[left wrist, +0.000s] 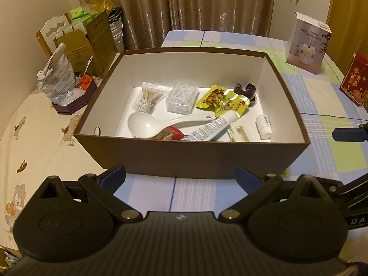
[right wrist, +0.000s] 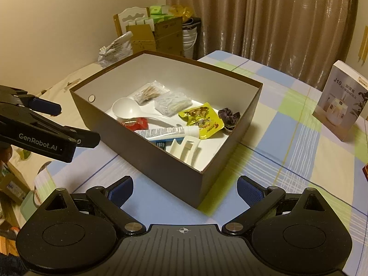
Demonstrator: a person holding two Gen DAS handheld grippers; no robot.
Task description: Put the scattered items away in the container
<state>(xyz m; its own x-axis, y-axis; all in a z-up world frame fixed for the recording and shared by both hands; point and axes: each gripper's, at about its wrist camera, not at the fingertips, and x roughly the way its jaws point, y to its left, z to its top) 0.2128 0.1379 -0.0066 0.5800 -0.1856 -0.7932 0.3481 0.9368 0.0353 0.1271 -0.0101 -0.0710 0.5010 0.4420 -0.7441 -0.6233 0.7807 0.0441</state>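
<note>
A brown box (left wrist: pixel 184 158) with a white inside stands on the checked cloth; it also shows in the right wrist view (right wrist: pixel 161 163). In it lie a white spoon (left wrist: pixel 147 125), a cotton swab bag (left wrist: pixel 150 97), a clear packet (left wrist: pixel 182 99), a yellow snack pouch (left wrist: pixel 222 99), a white tube (left wrist: pixel 214 126), a red packet (left wrist: pixel 170 134), a small white bottle (left wrist: pixel 263 125) and a dark scrunchie (left wrist: pixel 245 88). My left gripper (left wrist: pixel 181 177) is open and empty just before the box's near wall. My right gripper (right wrist: pixel 185 189) is open and empty near the box's front corner.
A white humidifier carton (left wrist: pixel 307 43) stands on the cloth at the back right, and a red card box (left wrist: pixel 354 80) further right. Cardboard boxes (left wrist: pixel 92 43) and a crumpled bag (left wrist: pixel 57 76) sit at the left. The right gripper's tip (left wrist: pixel 349 134) shows at the right edge.
</note>
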